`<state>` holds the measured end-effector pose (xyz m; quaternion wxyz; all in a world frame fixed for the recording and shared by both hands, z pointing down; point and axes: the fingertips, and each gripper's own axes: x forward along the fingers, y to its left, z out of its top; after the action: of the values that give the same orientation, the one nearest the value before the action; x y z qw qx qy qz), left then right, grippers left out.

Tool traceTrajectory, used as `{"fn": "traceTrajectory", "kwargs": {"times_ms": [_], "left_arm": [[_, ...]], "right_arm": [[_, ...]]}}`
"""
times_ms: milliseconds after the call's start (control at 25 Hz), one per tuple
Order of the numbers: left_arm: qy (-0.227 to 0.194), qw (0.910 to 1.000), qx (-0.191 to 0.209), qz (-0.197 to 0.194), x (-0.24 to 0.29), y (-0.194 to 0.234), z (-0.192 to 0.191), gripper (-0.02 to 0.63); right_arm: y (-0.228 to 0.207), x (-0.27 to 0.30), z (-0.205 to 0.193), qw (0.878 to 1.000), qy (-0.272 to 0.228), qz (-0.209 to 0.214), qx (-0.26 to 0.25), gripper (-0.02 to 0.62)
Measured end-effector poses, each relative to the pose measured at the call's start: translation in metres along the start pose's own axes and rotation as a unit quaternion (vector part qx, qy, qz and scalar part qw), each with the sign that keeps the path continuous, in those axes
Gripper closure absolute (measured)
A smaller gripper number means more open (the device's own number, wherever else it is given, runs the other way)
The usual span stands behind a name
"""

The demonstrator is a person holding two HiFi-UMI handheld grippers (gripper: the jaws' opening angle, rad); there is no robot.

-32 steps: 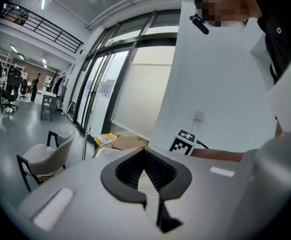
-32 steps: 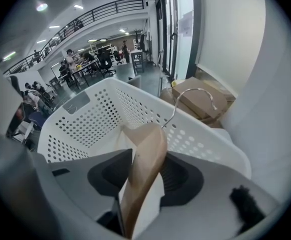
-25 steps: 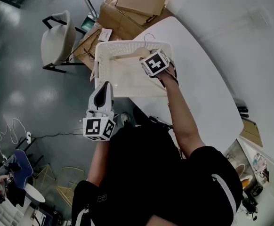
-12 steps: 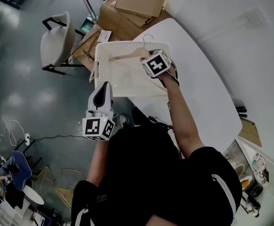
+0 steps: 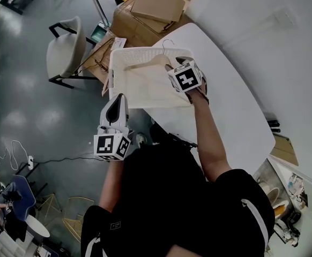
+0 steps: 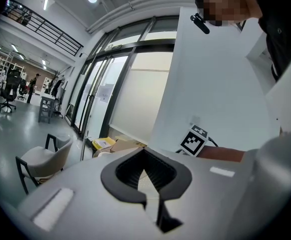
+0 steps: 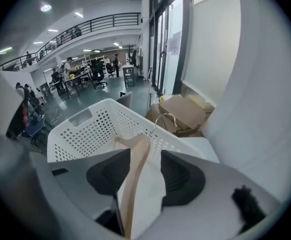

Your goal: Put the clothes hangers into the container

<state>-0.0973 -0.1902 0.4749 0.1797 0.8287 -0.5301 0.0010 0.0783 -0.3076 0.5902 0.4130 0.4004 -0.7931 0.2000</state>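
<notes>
The clothes hanger (image 5: 148, 63) is lying in the container (image 5: 111, 79), hook at its far rim; your right gripper (image 7: 144, 174), jaws just opening slack around it, is lifting away, and your left gripper (image 6: 146, 176) is idling closed, empty.

Head camera, high above the person, looks steeply down on the white table (image 5: 236, 106): basket (image 5: 112, 74) at 11 o'clock, chair (image 5: 65, 44) at 10, cardboard boxes (image 5: 156, 4) at 12. The camera on the left gripper (image 5: 117, 103) faces almost level across the hall and takes in the same chair (image 6: 45, 156) and cardboard boxes (image 6: 125, 144) from farther off. The camera on the right gripper (image 5: 184, 75) tilts downward, close over the basket (image 7: 85, 129), with the cardboard boxes (image 7: 183, 111) beyond at 1 o'clock.
</notes>
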Motion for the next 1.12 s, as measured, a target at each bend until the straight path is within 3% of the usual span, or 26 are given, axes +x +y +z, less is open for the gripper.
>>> {"fn": "traceTrajectory", "kwargs": {"times_ms": [80, 200, 360, 760, 1120], "left_arm": [[-0.002, 1.0000, 0.000, -0.003, -0.004, -0.002, 0.000, 0.603], [-0.006, 0.9999, 0.001, -0.008, -0.008, -0.003, 0.002, 0.603], [-0.014, 0.9998, 0.003, -0.016, -0.016, -0.007, 0.007, 0.603], [-0.028, 0.9990, 0.010, -0.033, -0.041, -0.018, 0.012, 0.603], [-0.038, 0.9974, 0.015, -0.059, -0.064, -0.041, 0.012, 0.603]], "right_arm": [[0.000, -0.013, 0.001, 1.000, -0.016, -0.008, 0.011, 0.397], [0.000, -0.028, 0.001, 0.999, -0.041, -0.023, 0.025, 0.491], [0.006, -0.046, 0.002, 0.996, -0.065, -0.037, 0.039, 0.535], [0.030, -0.081, -0.001, 0.987, -0.125, -0.040, 0.089, 0.568], [0.049, -0.113, -0.019, 0.983, -0.143, -0.051, 0.105, 0.577]]}}
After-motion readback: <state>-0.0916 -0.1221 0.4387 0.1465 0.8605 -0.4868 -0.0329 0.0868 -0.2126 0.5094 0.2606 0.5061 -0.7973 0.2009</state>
